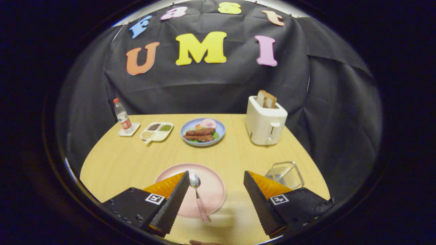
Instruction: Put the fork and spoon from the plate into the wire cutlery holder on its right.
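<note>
While tongs (216,183) gape, checked-handled spoon (197,194), pink plate (213,190)

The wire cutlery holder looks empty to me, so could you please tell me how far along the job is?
Nothing is done yet: the wire cutlery holder holds no cutlery. The spoon lies on the pink plate, with fork tines peeking beside the left finger. The gripper is open above the plate, holding nothing. Both pieces remain to move.
</note>
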